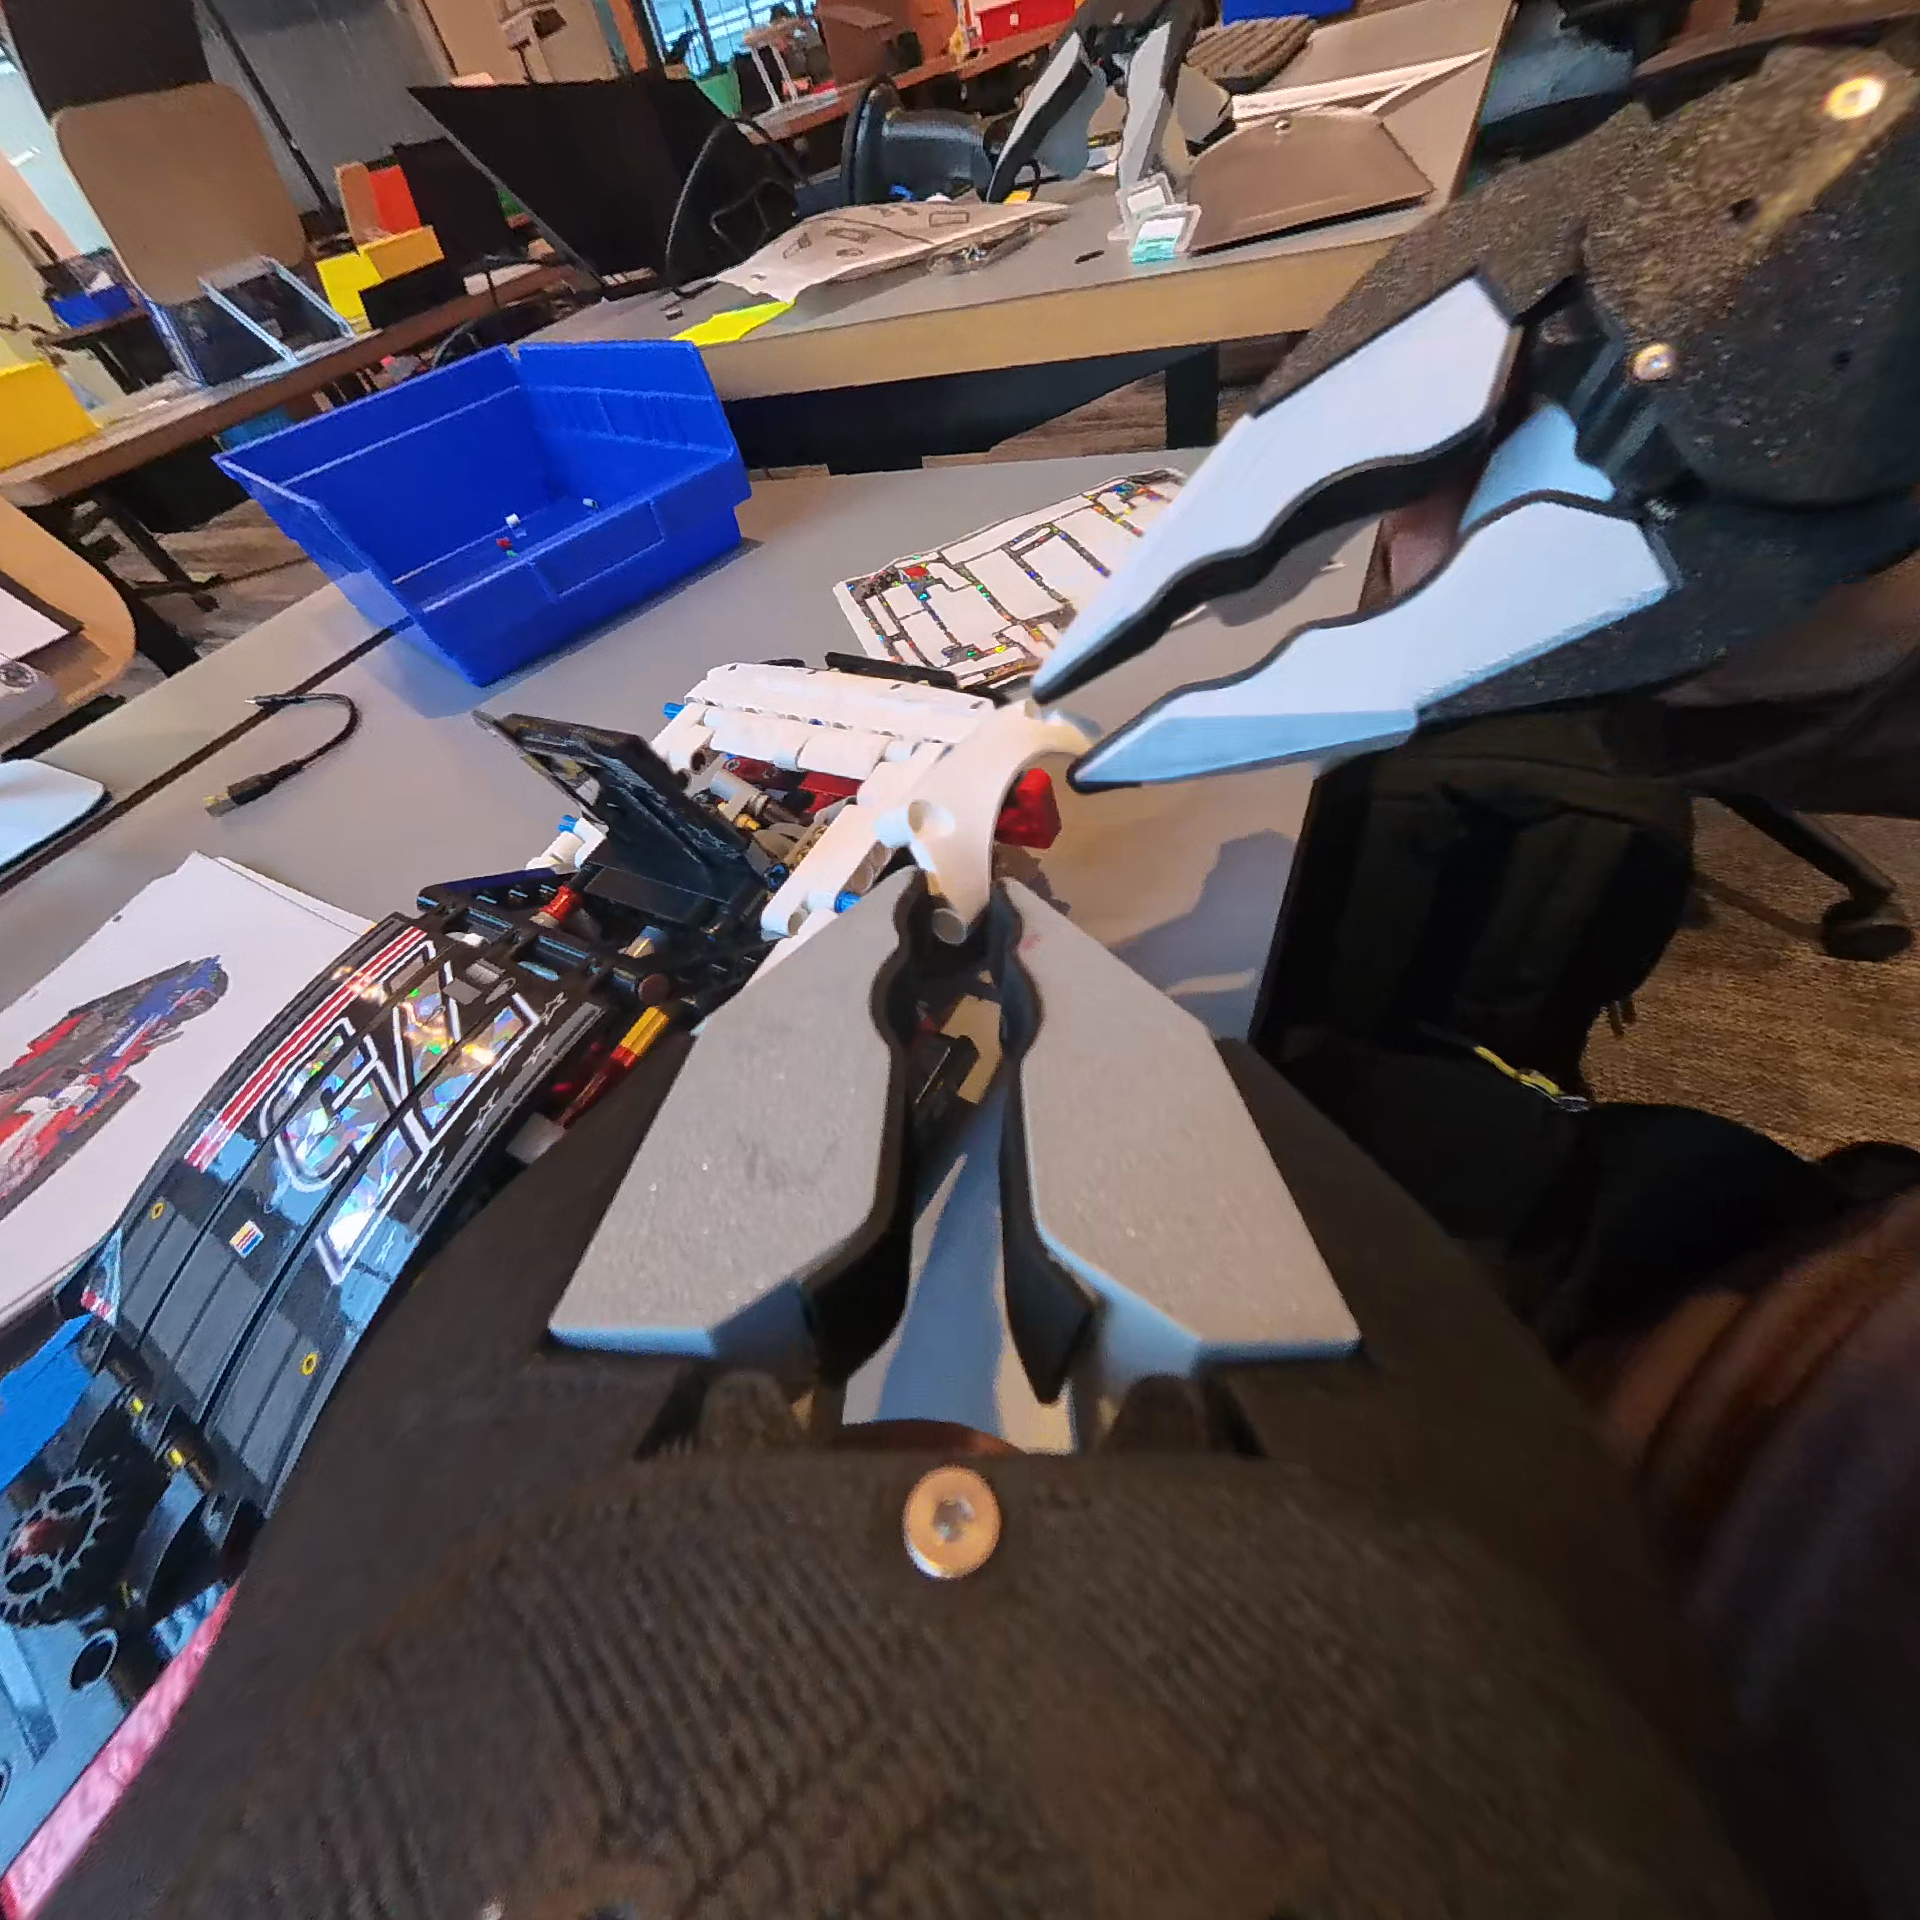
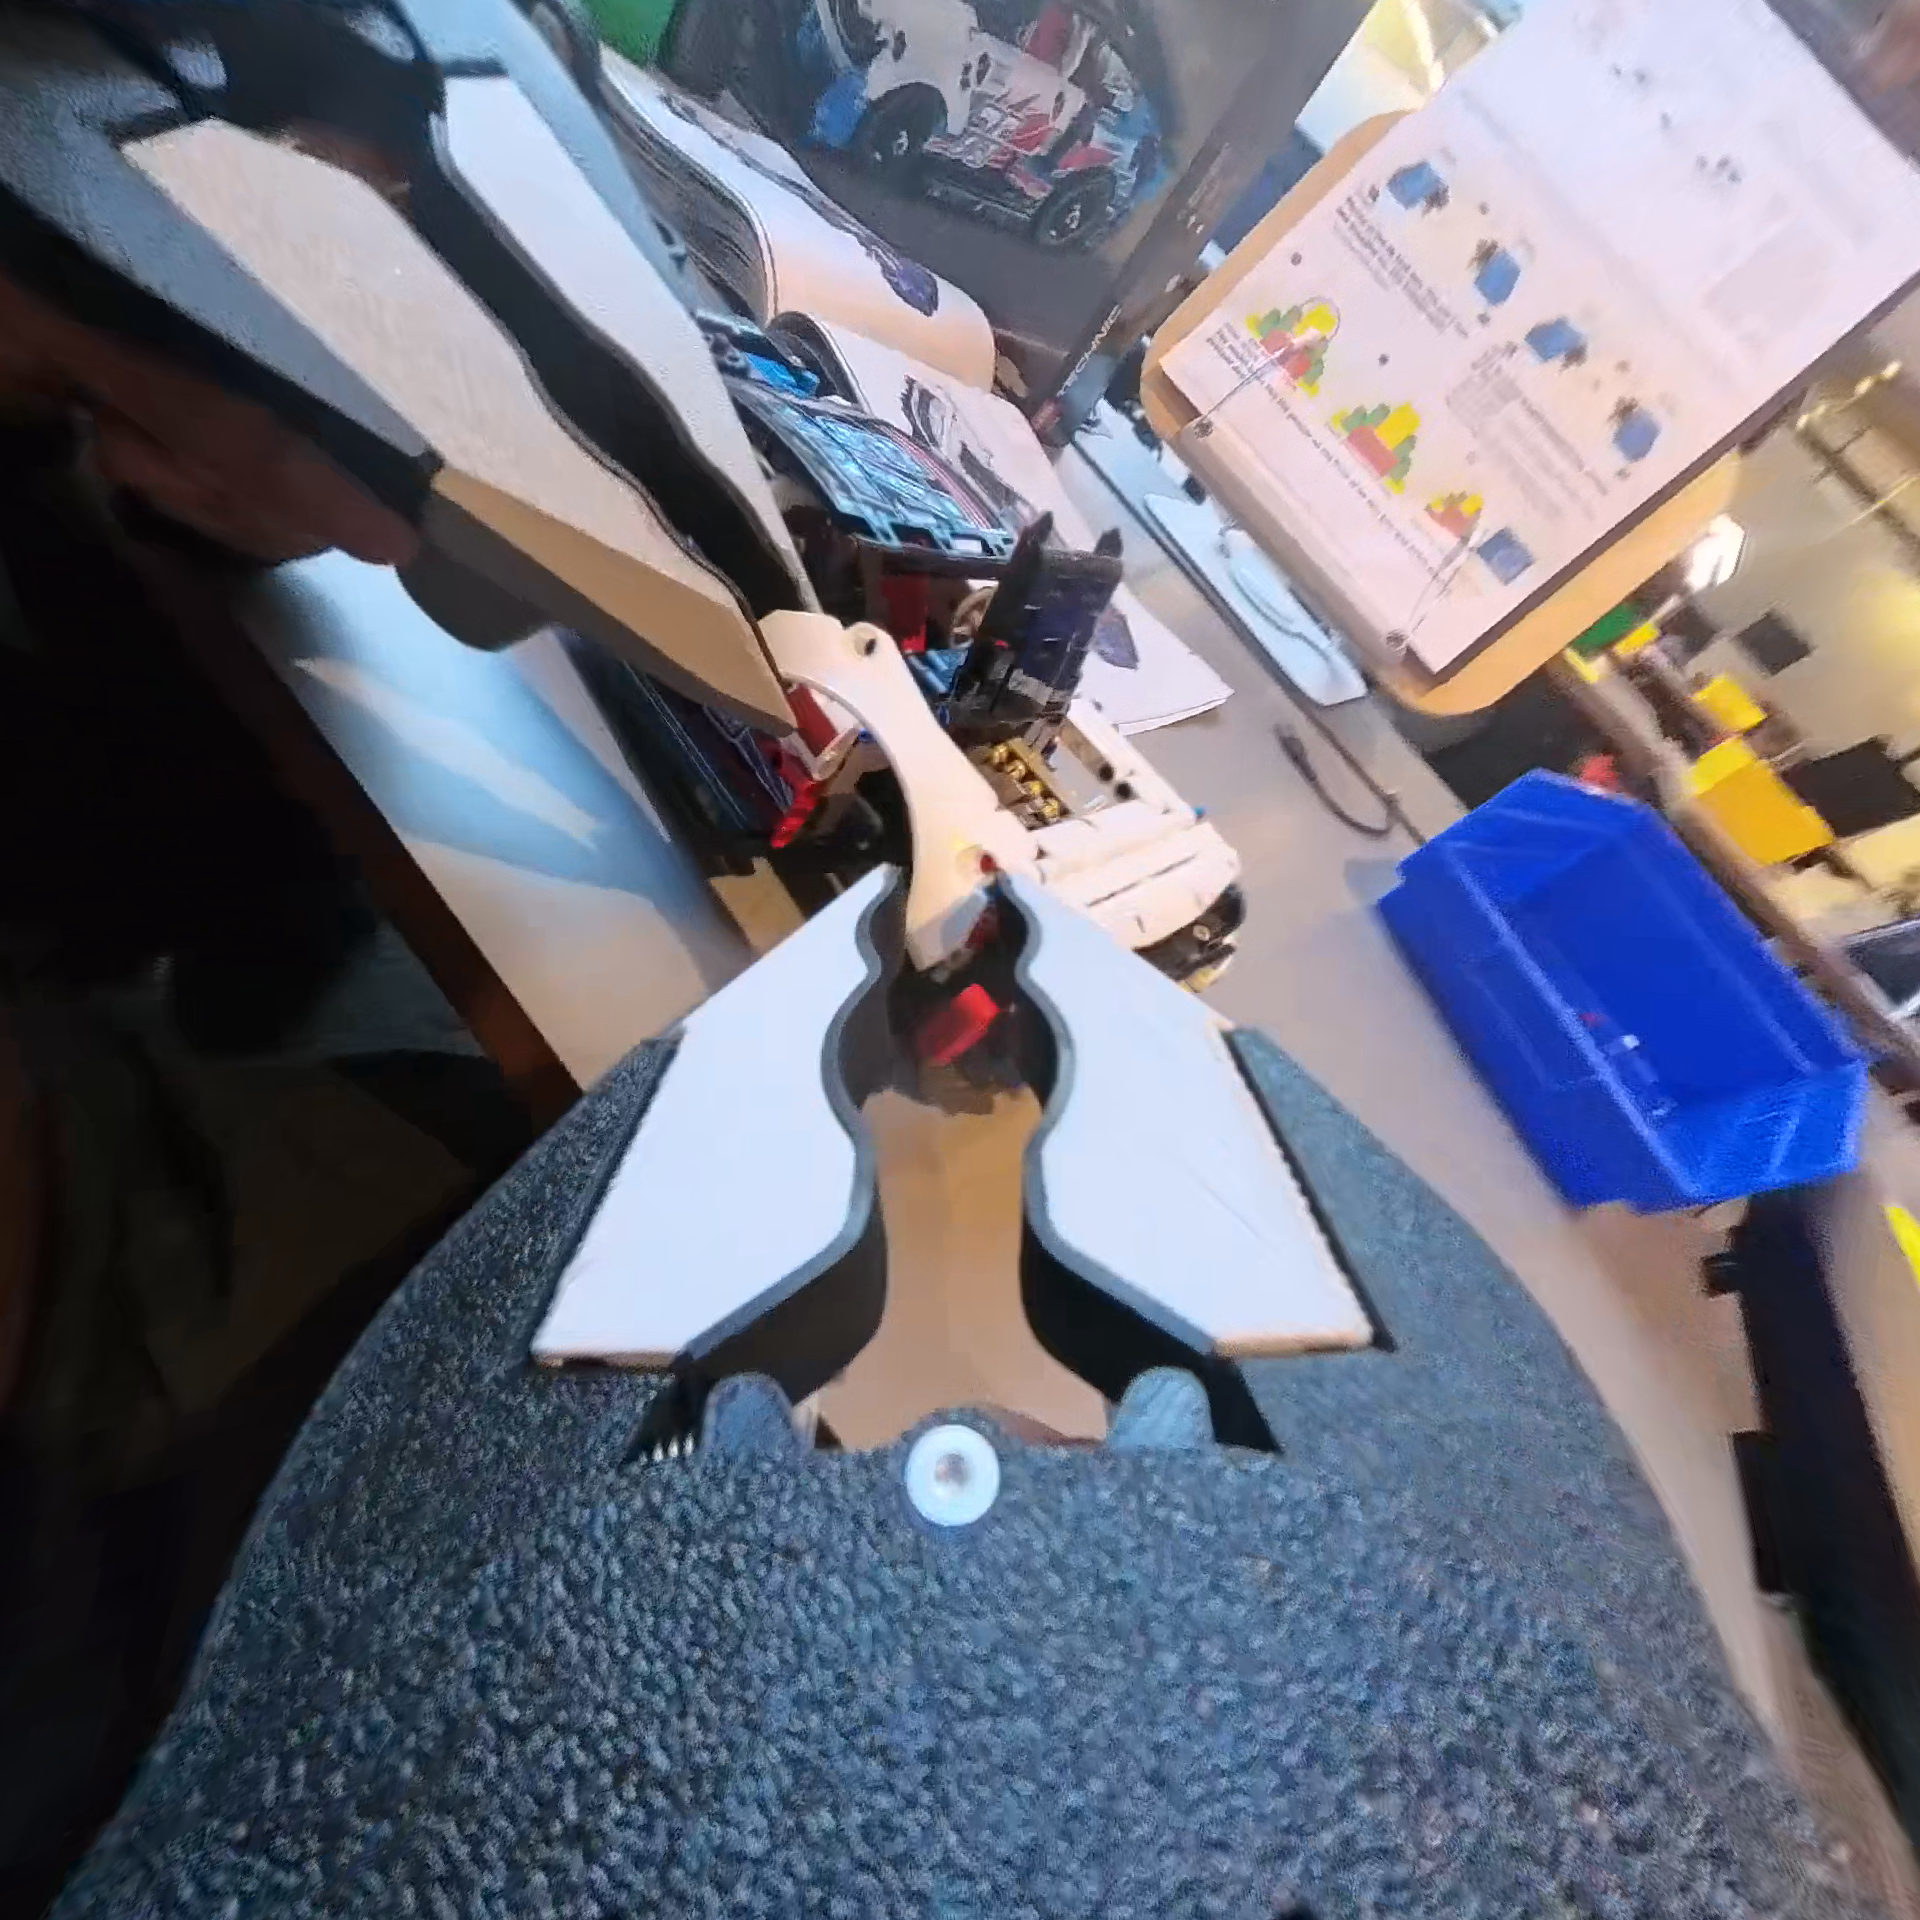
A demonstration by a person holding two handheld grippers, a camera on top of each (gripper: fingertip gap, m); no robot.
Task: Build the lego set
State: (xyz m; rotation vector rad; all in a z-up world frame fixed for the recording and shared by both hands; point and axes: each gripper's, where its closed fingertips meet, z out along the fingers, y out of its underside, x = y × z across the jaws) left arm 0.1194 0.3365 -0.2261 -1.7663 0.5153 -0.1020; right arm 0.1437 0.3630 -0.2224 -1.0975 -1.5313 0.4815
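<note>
With the lego car (image 1: 644, 935) largely built on the grey table (image 1: 447, 727), both ends of a white arch panel (image 1: 971, 810) pinched, left gripper (image 1: 951, 914) and right gripper (image 2: 945, 883) each clamped on it, not yet seated; bodywork seemingly left.

The lego car (image 1: 665, 894) lies partly built on the grey table (image 1: 436, 748), running from 7 o'clock toward 1 o'clock in the left wrist view: a black stickered body at the near end, white panels at the far end. A curved white arch piece (image 1: 977, 800) stands at its 3 o'clock side, beside a red piece (image 1: 1029, 808).
</note>
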